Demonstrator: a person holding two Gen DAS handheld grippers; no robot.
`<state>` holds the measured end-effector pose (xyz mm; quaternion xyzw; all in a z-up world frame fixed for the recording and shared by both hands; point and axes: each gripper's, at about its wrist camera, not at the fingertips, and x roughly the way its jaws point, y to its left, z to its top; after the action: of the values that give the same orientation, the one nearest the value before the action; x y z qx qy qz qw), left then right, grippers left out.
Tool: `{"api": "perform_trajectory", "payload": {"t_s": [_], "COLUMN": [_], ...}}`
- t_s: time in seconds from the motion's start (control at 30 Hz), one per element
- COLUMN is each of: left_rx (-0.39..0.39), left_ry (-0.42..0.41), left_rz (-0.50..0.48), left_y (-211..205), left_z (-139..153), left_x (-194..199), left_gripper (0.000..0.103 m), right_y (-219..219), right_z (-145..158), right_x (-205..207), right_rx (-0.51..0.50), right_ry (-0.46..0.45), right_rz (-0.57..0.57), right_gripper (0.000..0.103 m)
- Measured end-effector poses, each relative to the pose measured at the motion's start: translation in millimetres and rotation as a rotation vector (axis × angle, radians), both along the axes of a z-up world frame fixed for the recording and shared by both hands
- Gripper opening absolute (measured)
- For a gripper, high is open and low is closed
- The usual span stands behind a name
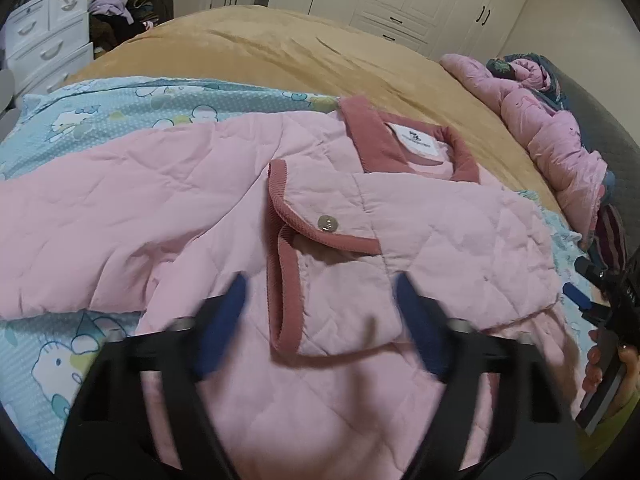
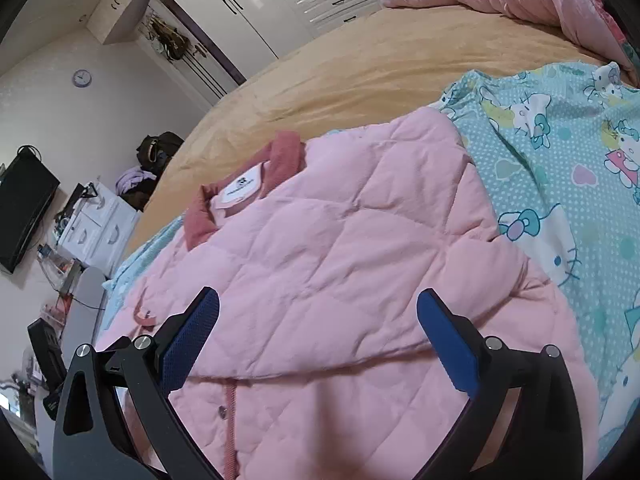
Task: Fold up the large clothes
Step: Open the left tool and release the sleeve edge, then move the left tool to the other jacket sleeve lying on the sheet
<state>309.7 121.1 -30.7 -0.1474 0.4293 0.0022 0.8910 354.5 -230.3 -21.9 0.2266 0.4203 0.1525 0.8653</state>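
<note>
the pink quilted jacket (image 1: 200,208) is spread on the bed (image 1: 280,52), one side folded in. both the left hand-held gripper (image 1: 320,324) and right hand-held gripper (image 2: 318,344) are held wide and empty above it, likely for the next fold.

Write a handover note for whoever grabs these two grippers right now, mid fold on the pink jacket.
Left gripper: open, holding nothing, above the jacket's front.
Right gripper: open, holding nothing, over the folded-in side.
Pink quilted jacket: lies on the Hello Kitty sheet on the bed, collar toward the wardrobe end. One side and its sleeve are folded across the front, cuff and a snap button on top.
Done: first side fold.
Left, likely: fold in the spread-out side, then fold the jacket lengthwise.
A second pink garment is bunched at the bed's edge, not folded.
</note>
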Motion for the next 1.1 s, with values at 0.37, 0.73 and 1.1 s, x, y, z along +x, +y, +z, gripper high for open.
{"api": "perform_trajectory", "payload": {"t_s": [0.37,0.73,1.1], "left_rx": [0.039,0.146,0.142], "left_ry": [-0.036,-0.108,-0.086], "left_rz": [0.073,0.224,0.402], "left_y": [9.8,54.5,120.0], "left_z": [25.3,62.6,64.2], "left_x": [-15.4,-46.5,-76.9], "left_gripper": [0.094,0.094,0.094], "right_y": [27.3,81.6,163.6], "right_z": [40.5,81.2,105.5], "right_x": [-25.3,-36.0,-39.9], "right_rx": [-0.067,-0.127,-0.149], "right_ry": [-0.107,-0.21,-0.279], "right_rz": [0.05,0.142,0.284], "right_gripper": [0.099,0.099,0.099]}}
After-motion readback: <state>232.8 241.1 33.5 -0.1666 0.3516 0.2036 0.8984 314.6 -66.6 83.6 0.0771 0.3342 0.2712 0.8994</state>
